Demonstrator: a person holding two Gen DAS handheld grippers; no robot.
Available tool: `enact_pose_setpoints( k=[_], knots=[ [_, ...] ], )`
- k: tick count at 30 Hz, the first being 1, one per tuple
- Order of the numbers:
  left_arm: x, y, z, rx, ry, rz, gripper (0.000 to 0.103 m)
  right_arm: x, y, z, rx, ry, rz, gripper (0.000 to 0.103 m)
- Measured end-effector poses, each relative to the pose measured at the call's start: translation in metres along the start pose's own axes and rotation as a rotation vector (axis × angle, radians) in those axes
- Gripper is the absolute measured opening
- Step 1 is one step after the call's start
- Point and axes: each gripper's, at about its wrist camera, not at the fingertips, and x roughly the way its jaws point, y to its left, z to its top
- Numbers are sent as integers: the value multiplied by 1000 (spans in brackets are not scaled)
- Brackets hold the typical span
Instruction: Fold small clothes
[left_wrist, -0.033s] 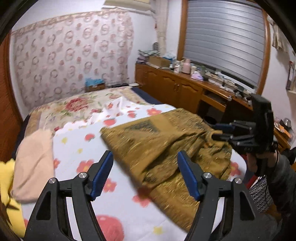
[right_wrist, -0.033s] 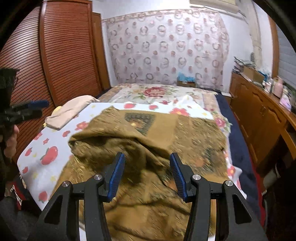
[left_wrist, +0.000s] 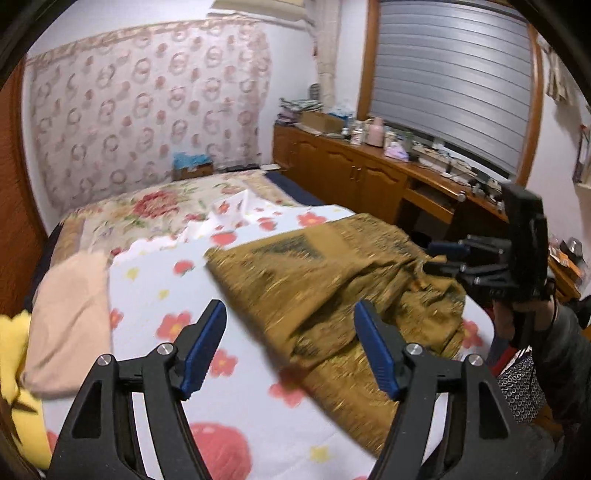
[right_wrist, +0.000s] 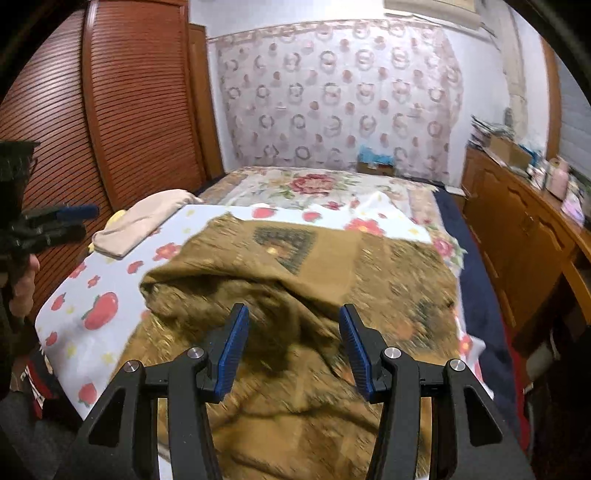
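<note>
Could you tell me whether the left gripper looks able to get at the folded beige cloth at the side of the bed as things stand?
Probably yes. The left gripper is open and holds nothing, and only bare flowered sheet lies between it and the beige cloth.

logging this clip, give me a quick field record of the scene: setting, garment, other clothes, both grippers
setting: bed with fruit-print sheet
garment: mustard patterned cloth, rumpled, partly folded over itself
other clothes: beige folded piece beside a yellow item at the bed's edge
left gripper: open, nothing between the pads, above the sheet
right gripper: open, over the cloth, not gripping
</note>
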Motion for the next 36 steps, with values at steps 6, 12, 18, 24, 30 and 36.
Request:
enact_pose_setpoints(
  k=[6, 12, 18, 24, 30, 36],
  knots=[
    [-5, 27, -23, -68, 5, 31, 73, 29, 7, 20, -59, 32, 13, 52],
    [-8, 34, -36, -83, -4, 39, 75, 53, -2, 17, -76, 97, -27, 52],
    [-7, 36, -44, -87, -2, 57, 75, 46, 15, 28, -95, 66, -1, 52],
    [-11, 41, -47, -91, -11, 64, 75, 53, 57, 42, -165, 53, 102, 52],
    [-19, 46, -53, -108, -25, 70, 75, 94, 102, 51, -263, 119, 187, 52],
    [-20, 52, -57, -125, -22, 73, 75, 136, 126, 43, -319, 255, 241, 52]
  ],
)
